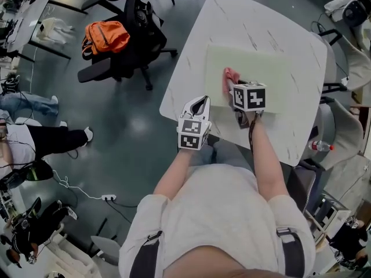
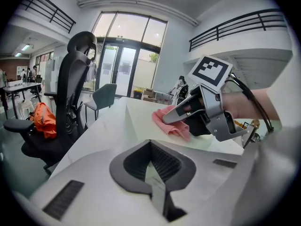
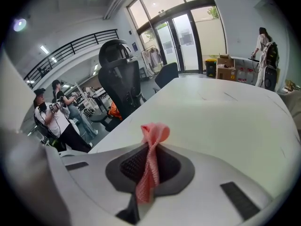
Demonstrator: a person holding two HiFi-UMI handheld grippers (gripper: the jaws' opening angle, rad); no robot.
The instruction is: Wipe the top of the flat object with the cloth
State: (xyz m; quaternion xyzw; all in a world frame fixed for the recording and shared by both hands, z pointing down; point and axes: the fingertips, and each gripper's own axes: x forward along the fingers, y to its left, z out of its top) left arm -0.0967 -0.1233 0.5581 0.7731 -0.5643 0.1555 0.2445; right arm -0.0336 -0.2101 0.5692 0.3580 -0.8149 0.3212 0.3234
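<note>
Head view: a grey glossy floor (image 1: 133, 126) lies open to the left of a white marble-patterned table (image 1: 243, 22) with rounded corners. A pale green flat rectangular mat (image 1: 278, 80) lies on the table, set in from its edges. The right gripper (image 1: 235, 90) presses a pink waffle-weave cloth (image 1: 229, 80) onto the mat's left part. The left gripper (image 1: 200, 103) hangs at the table's near left edge. A black office chair (image 1: 130, 45) carrying an orange backpack (image 1: 106, 36) stands well apart on the floor.

Left gripper view: the left gripper (image 2: 152, 172) has its ribbed jaws together, with nothing between them. Beyond it, the cloth (image 2: 171, 126) lies crumpled on the smooth mat (image 2: 141, 119) under the right gripper (image 2: 178, 116).

Right gripper view: the right gripper (image 3: 145, 185) is clamped on the cloth (image 3: 151, 159), which stands up in a twisted fold; the table (image 3: 225, 121) stretches bare ahead.
</note>
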